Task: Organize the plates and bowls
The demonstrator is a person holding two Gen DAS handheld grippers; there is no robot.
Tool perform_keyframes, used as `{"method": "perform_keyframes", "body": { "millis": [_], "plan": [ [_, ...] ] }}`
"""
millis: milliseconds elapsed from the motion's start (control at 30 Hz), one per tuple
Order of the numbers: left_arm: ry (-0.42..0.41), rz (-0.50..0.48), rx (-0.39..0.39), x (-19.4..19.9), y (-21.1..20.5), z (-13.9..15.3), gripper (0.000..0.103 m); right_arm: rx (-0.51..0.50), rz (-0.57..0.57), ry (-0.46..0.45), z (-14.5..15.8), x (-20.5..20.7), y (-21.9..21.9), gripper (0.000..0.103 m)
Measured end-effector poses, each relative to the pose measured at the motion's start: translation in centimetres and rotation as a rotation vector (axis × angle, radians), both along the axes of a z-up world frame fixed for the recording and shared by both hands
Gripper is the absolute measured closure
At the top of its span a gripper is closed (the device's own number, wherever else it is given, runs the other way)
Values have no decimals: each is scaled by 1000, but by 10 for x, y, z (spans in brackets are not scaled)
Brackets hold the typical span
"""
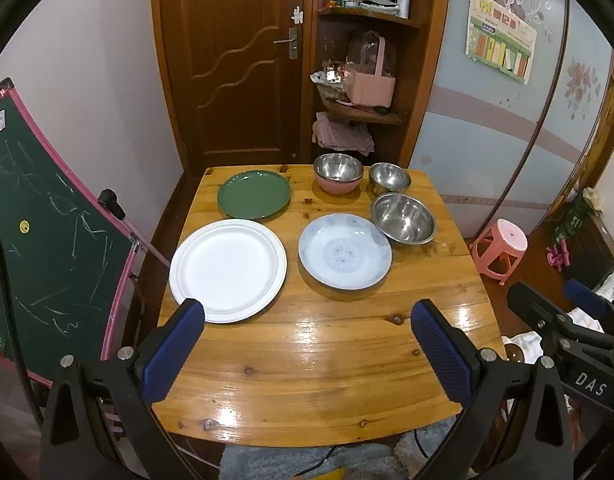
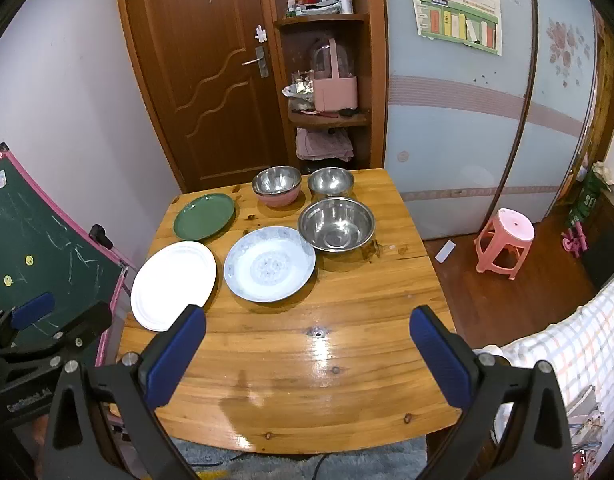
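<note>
Dishes fill the far half of the wooden table (image 1: 307,360), and we see the near half bare and glossy in both wrist views. Going left to right: the white plate (image 1: 228,270) sits closest to the left edge, its rim almost reaching that edge; behind it lies the green plate (image 1: 254,195), near the far edge. Next comes the blue patterned plate (image 1: 345,251), just beside the white one but apart from it. Behind it stands a pink bowl with a steel lining (image 1: 338,173), then a small steel bowl (image 1: 389,178) at the far edge, and in front of that the large steel bowl (image 1: 403,218), whose rim seems to touch the blue plate, though we cannot be sure from this angle. The strip along the right edge is open. Our left gripper (image 1: 307,320) hovers over the near edge, jaws spread wide and holding nothing; our right gripper (image 2: 307,320) hangs likewise, wide and empty, above the bare near half.
</note>
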State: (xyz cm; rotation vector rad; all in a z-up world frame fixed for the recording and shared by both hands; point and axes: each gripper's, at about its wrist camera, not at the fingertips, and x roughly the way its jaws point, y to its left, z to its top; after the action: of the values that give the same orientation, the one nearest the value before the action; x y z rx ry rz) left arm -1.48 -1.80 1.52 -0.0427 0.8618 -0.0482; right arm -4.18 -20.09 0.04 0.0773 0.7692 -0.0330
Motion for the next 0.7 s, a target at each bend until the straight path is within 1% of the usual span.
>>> {"method": "perform_keyframes", "body": {
  "millis": [100, 200, 300, 400, 500, 567, 633, 700],
  "plan": [
    [21, -13, -37, 0, 2, 1, 1, 14, 18, -12, 2, -3, -2, 1],
    [9, -8, -61, -1, 7, 4, 1, 9, 25, -36, 4, -5, -2, 1],
    [-17, 12, -49, 1, 14, 9, 1, -2, 23, -54, 6, -4, -2, 1],
    [-46, 35, -17, 2, 27, 15, 1, 8, 18, -56, 6, 1, -4, 1],
    [-97, 77, 3, 0, 50, 21, 1, 6, 15, -61, 7, 6, -2, 1],
    [-111, 80, 6, 1, 66, 24, 1, -3, 18, -74, 10, 10, 2, 1],
    [-109, 67, -17, 2, 83, 26, 1, 2, 32, -85, 14, 17, 8, 1],
    [-97, 86, -42, 6, 100, 28, 1, -9, 48, -98, 18, 23, 17, 1]
  ]
}}
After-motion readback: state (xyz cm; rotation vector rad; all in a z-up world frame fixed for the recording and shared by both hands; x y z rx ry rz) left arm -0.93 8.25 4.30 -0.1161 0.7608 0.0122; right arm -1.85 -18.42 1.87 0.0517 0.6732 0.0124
